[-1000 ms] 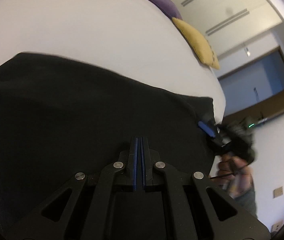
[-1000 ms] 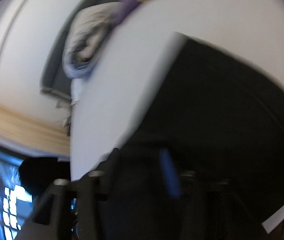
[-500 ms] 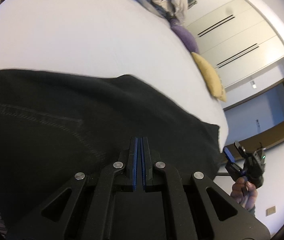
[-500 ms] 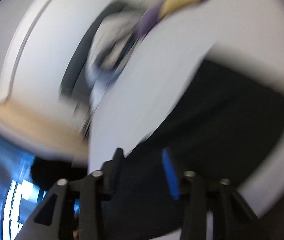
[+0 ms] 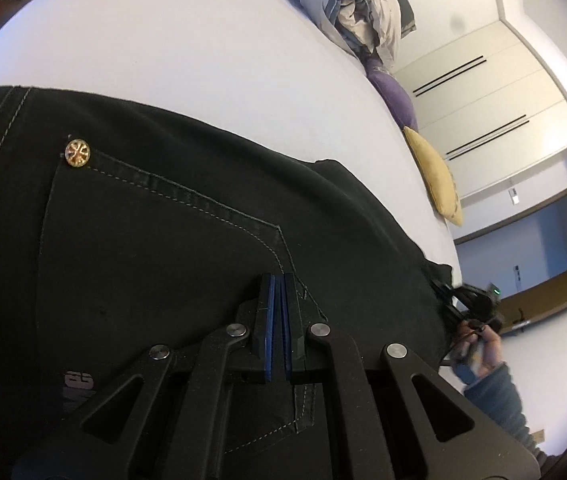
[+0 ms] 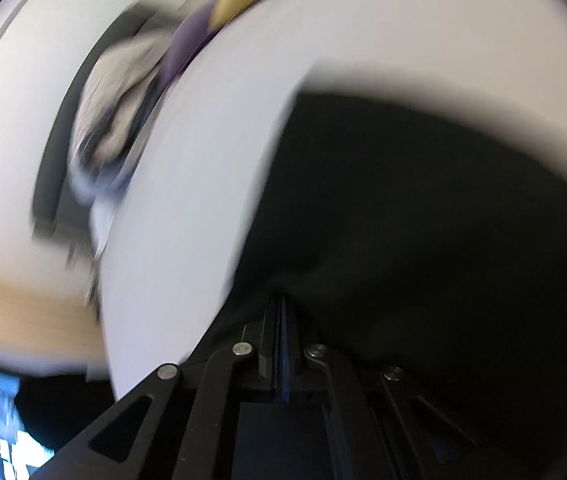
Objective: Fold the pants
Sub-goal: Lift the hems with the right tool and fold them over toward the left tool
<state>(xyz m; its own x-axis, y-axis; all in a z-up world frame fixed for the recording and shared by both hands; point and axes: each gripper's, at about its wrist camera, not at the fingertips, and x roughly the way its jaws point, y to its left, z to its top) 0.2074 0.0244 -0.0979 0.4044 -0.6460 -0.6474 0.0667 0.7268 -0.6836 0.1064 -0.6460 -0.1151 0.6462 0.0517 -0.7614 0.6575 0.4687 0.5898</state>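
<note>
Black pants (image 5: 143, 248) lie on a white bed (image 5: 203, 60), back pocket and a gold rivet (image 5: 77, 153) showing. My left gripper (image 5: 279, 280) is shut, its jaws pressed together over the pocket; no cloth shows between them. My right gripper (image 6: 279, 300) is shut on the pants' edge (image 6: 403, 220); the view is blurred. It also shows in the left wrist view (image 5: 467, 300), at the pants' far right corner, held by a hand.
A rolled duvet (image 5: 359, 12), a purple pillow (image 5: 393, 96) and a yellow pillow (image 5: 437, 176) lie at the head of the bed. White wardrobes (image 5: 483, 92) stand behind. The bed's edge runs near the right gripper.
The left gripper has moved along the pants to the waist end; the pocket and rivet came into view. The right gripper was open half a second ago and has shut on the pants' edge.
</note>
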